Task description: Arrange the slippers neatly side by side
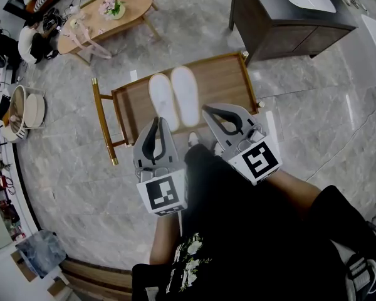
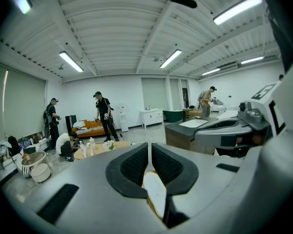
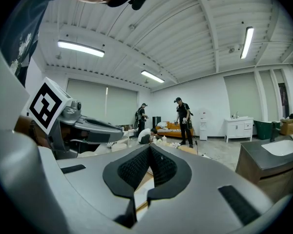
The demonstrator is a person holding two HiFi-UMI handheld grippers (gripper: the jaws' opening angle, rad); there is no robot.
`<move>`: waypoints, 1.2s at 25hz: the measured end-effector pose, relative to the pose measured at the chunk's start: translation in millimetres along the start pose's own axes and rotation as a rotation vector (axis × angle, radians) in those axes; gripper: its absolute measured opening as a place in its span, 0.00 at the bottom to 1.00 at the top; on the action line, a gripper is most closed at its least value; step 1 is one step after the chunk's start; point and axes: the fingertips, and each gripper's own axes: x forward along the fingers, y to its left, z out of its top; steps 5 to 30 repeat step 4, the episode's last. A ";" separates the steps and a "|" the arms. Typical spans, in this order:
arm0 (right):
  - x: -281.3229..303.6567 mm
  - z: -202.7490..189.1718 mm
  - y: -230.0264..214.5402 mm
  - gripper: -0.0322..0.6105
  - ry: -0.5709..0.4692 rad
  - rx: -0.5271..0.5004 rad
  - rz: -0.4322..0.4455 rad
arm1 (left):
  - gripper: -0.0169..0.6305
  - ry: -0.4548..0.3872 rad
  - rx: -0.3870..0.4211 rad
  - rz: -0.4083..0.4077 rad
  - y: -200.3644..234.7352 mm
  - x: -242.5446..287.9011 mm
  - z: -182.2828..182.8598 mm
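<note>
On the low brown wooden counter (image 1: 222, 83) lie two flat white slippers, side by side about midway between its left and right edges. The left slipper (image 1: 162, 101) and the right slipper (image 1: 187, 95) run lengthwise from near the far edge toward the near edge, long sides touching or almost so, ends roughly level. The counter stands on a grey marbled floor (image 1: 313, 130).

Both tongs are held nearer the person than the slippers, over the counter's near edge, well apart from each other. The left tongs (image 1: 155, 123) have their jaws drawn nearly together with only a thin slit between the black pads and nothing held; in the left gripper view the left tongs (image 2: 149, 147) show a white slipper below the slit. The right tongs (image 1: 206, 110) are fully closed and empty, their ribbed pads meeting in the right gripper view (image 3: 149, 149).

Beyond the counter stand a dark cabinet with a white basin top (image 1: 282, 24) and an oval pale wooden table (image 1: 135, 2).
</note>
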 end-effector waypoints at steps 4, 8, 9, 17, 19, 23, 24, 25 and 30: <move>-0.3 0.2 0.2 0.05 0.001 0.006 0.007 | 0.06 0.000 0.001 0.002 0.0 -0.3 1.0; -0.3 0.2 0.2 0.05 0.001 0.006 0.007 | 0.06 0.000 0.001 0.002 0.0 -0.3 1.0; -0.3 0.2 0.2 0.05 0.001 0.006 0.007 | 0.06 0.000 0.001 0.002 0.0 -0.3 1.0; -0.3 0.2 0.2 0.05 0.001 0.006 0.007 | 0.06 0.000 0.001 0.002 0.0 -0.3 1.0; -0.3 0.2 0.2 0.05 0.001 0.006 0.007 | 0.06 0.000 0.001 0.002 0.0 -0.3 1.0; -0.3 0.2 0.2 0.05 0.001 0.006 0.007 | 0.06 0.000 0.001 0.002 0.0 -0.3 1.0; -0.3 0.2 0.2 0.05 0.001 0.006 0.007 | 0.06 0.000 0.001 0.002 0.0 -0.3 1.0; -0.3 0.2 0.2 0.05 0.001 0.006 0.007 | 0.06 0.000 0.001 0.002 0.0 -0.3 1.0; -0.3 0.2 0.2 0.05 0.001 0.006 0.007 | 0.06 0.000 0.001 0.002 0.0 -0.3 1.0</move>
